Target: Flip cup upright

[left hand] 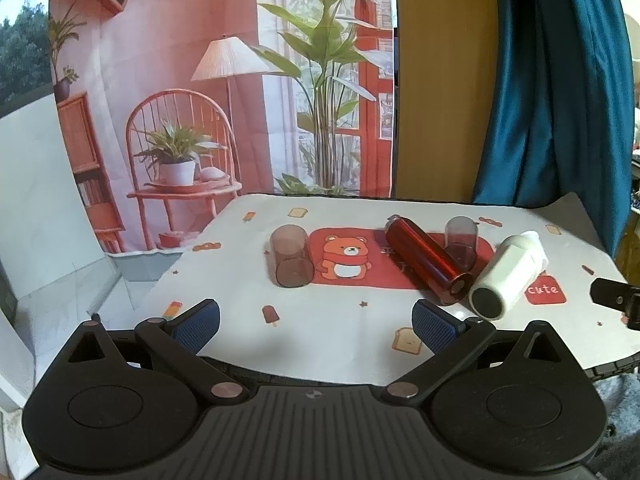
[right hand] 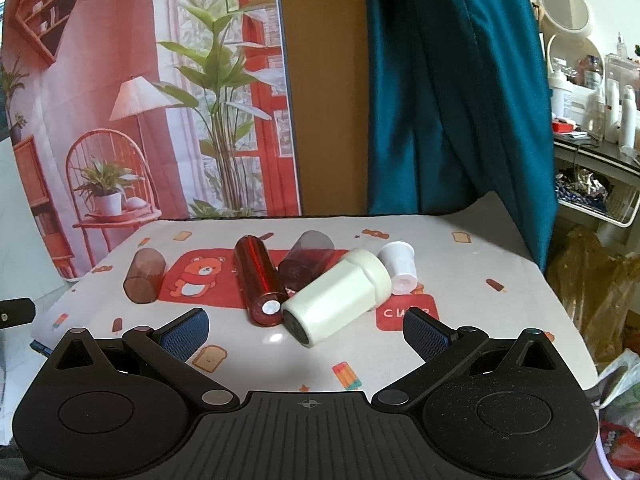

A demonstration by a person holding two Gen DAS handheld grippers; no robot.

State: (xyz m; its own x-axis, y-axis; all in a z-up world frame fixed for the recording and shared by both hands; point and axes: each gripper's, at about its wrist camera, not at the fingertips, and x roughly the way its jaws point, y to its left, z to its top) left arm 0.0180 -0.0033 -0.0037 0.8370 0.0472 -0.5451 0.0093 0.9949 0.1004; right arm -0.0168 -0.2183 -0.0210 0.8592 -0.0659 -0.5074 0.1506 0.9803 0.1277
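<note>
Several cups lie on their sides on the patterned cloth. A brown translucent cup (left hand: 291, 256) (right hand: 144, 275) lies at the left. A shiny red cylinder cup (left hand: 427, 261) (right hand: 259, 280) lies in the middle, against a dark purple translucent cup (left hand: 462, 243) (right hand: 306, 259). A pale cream cup (left hand: 505, 280) (right hand: 340, 298) lies beside them, with a small white cup (right hand: 400, 266) behind it. My left gripper (left hand: 316, 322) is open and empty, short of the cups. My right gripper (right hand: 306, 332) is open and empty, just in front of the cream cup.
The table (right hand: 500, 248) is covered by a white cloth with a bear print (left hand: 346, 258). A printed room backdrop (left hand: 200, 100) and a teal curtain (right hand: 440, 100) hang behind. A shelf with bottles (right hand: 592, 120) and bags (right hand: 592, 280) stand to the right. The right gripper's tip (left hand: 614, 300) shows at the edge.
</note>
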